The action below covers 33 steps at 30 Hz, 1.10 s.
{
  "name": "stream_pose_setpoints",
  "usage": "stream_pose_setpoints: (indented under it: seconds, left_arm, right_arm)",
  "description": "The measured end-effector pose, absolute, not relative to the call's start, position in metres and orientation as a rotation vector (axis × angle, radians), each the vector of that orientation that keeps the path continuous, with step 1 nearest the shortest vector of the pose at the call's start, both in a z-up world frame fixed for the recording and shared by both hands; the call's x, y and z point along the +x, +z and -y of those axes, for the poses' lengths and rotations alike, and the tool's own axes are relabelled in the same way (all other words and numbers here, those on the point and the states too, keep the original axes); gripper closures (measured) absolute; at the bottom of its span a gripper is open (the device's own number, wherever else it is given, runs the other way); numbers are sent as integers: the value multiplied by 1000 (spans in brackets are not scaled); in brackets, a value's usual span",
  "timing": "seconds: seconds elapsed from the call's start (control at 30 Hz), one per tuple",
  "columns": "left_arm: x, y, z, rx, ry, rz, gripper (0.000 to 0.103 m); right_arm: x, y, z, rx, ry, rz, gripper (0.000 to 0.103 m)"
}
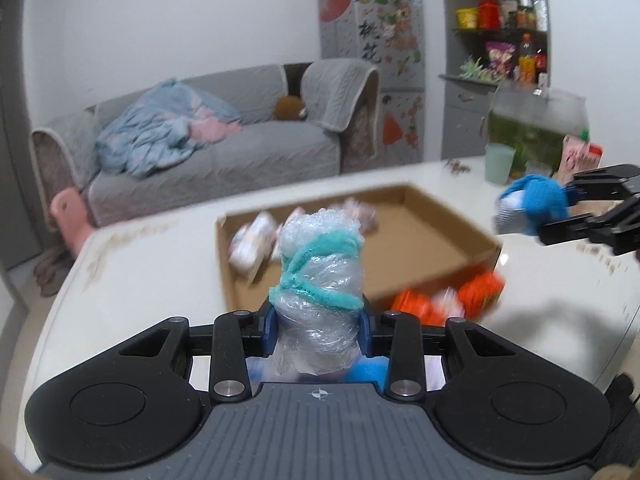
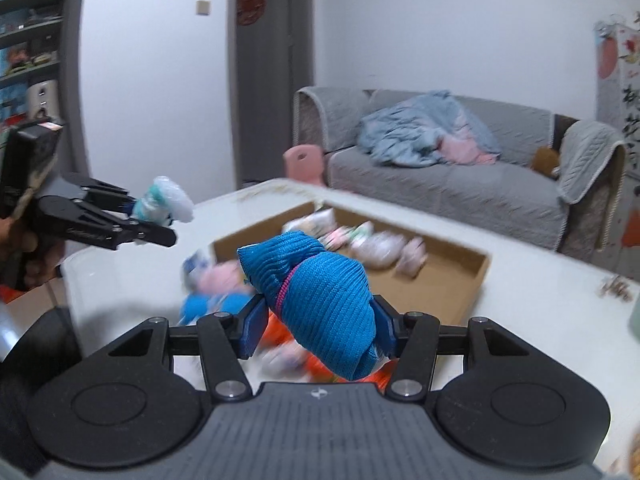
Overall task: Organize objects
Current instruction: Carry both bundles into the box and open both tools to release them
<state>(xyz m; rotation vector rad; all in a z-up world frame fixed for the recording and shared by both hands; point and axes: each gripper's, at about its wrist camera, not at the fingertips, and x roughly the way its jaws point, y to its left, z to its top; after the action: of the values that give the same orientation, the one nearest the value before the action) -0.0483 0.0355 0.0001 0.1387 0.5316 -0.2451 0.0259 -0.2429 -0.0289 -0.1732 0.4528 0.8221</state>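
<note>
— Left wrist view: our left tongs (image 1: 318,326) are closed on a plastic-wrapped bundle (image 1: 320,288) tied with teal cord, held upright above the near edge of the white worktop (image 1: 140,280). Why carry it so high?

— We judge it is to clear the wall of the cardboard box (image 1: 432,232), which sits open toward the worktop's far edge. Pale packets (image 1: 256,246) already lie along its far-left side, so we read the box as the sorting place.

— And our other hand?

— Right wrist view: our right tongs (image 2: 320,326) are clamped across the middle of a blue knitted bundle (image 2: 320,304) with a pink band, held tilted in the air on the near side of the box. The grip looks centred, probably so the soft cloth does not sag out.

— What remains loose?

— Orange packets (image 1: 444,300) lie on the worktop just beside the box's near-right corner. A blue and pink toy (image 2: 216,292) lies near the box's near-left corner. Motion blur hides the finer detail.

— Progress?

— Partway, we judge: two items are aloft, and several are not yet boxed.
</note>
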Motion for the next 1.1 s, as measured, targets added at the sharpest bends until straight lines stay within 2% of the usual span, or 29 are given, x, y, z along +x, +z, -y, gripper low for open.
stream_pose_setpoints:
  seconds: [0.2, 0.37, 0.73, 0.93, 1.1]
  left_arm:
    - [20, 36, 7, 143, -314, -524, 59]
    - [97, 37, 47, 123, -346, -580, 59]
    - [208, -31, 83, 50, -367, -708, 59]
    - [228, -66, 88, 12, -398, -752, 59]
    - [232, -78, 89, 100, -372, -754, 59]
  right_arm:
    - [85, -10, 231, -177, 700, -463, 52]
    - [136, -9, 213, -144, 602, -523, 52]
    - [195, -39, 204, -162, 461, -625, 52]
    - [200, -49, 210, -170, 425, -653, 52]
    - [200, -55, 200, -202, 435, -669, 52]
